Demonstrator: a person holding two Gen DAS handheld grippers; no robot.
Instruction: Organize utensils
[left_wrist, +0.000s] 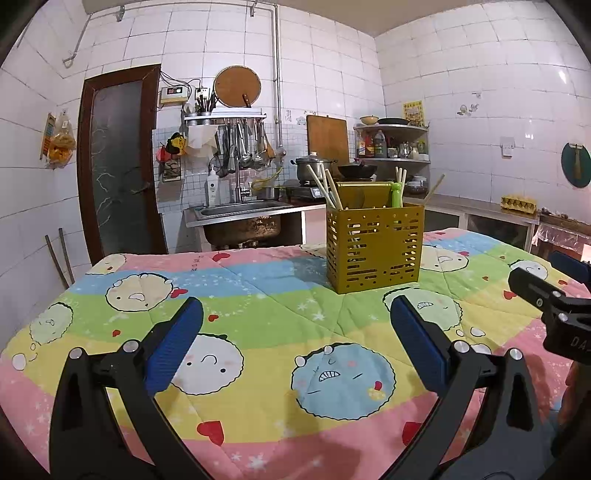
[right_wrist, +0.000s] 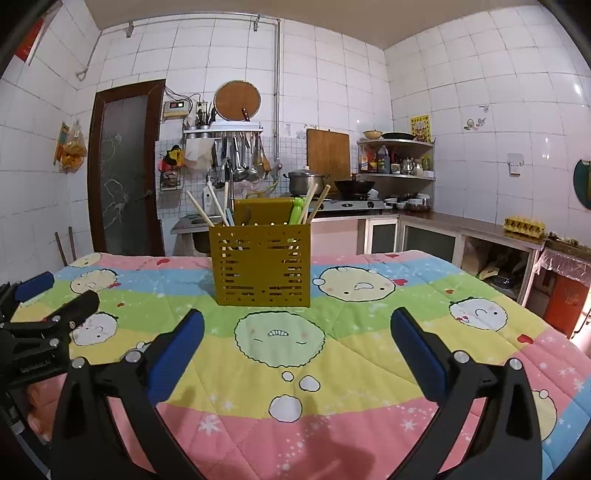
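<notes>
A mustard-yellow slotted utensil holder (left_wrist: 375, 251) stands upright on the cartoon-print quilt (left_wrist: 258, 306). It holds several wooden chopsticks (left_wrist: 325, 186) and a green-handled utensil (left_wrist: 396, 194). It also shows in the right wrist view (right_wrist: 260, 266), with chopsticks (right_wrist: 207, 210) and the green utensil (right_wrist: 296, 210). My left gripper (left_wrist: 297, 325) is open and empty, short of the holder and to its left. My right gripper (right_wrist: 297, 334) is open and empty, just in front of the holder. Each gripper shows at the edge of the other's view.
The quilt (right_wrist: 332, 369) covers the table. Behind it are a sink (left_wrist: 240, 214), a stove with pots (left_wrist: 332, 170), a corner shelf (left_wrist: 393, 144) and a counter with an egg carton (left_wrist: 517, 203). A dark door (left_wrist: 118, 166) is at the left.
</notes>
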